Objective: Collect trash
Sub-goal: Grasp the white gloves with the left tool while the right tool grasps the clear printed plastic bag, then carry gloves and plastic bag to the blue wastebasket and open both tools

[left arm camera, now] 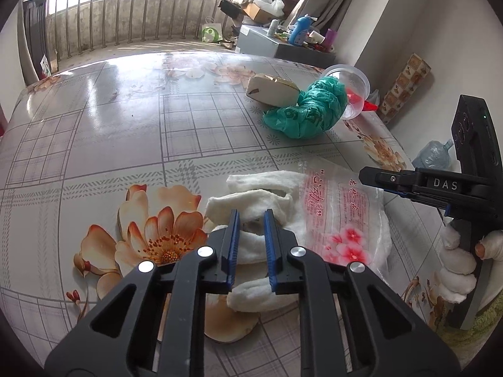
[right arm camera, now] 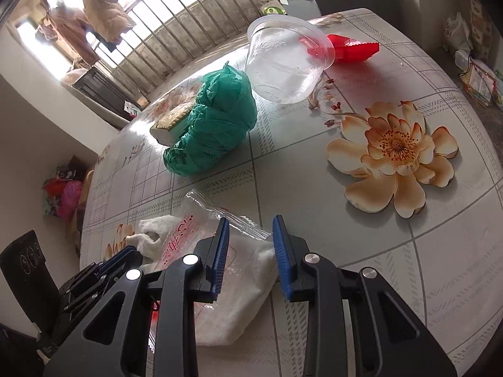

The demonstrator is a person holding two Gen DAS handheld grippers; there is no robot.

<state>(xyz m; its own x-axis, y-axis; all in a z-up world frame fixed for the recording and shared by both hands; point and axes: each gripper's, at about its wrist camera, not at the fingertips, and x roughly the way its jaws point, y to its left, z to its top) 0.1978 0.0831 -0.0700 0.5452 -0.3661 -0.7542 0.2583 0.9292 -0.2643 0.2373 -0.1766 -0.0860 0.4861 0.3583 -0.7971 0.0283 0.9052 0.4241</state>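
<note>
A clear printed plastic bag holding white cloth lies on the floral table near me; it also shows in the right wrist view. My left gripper is open, its jaws either side of a fold of the white cloth at the bag's mouth. My right gripper is open over the bag's sealed end; it shows from the side in the left wrist view. Farther off lie a crumpled green plastic bag, a clear plastic cup on its side, a red wrapper and a tan box.
The table has a glossy flower-print cover. Beyond its far edge stand a metal railing and a cluttered grey cabinet. A wall runs along the right. A water jug sits on the floor.
</note>
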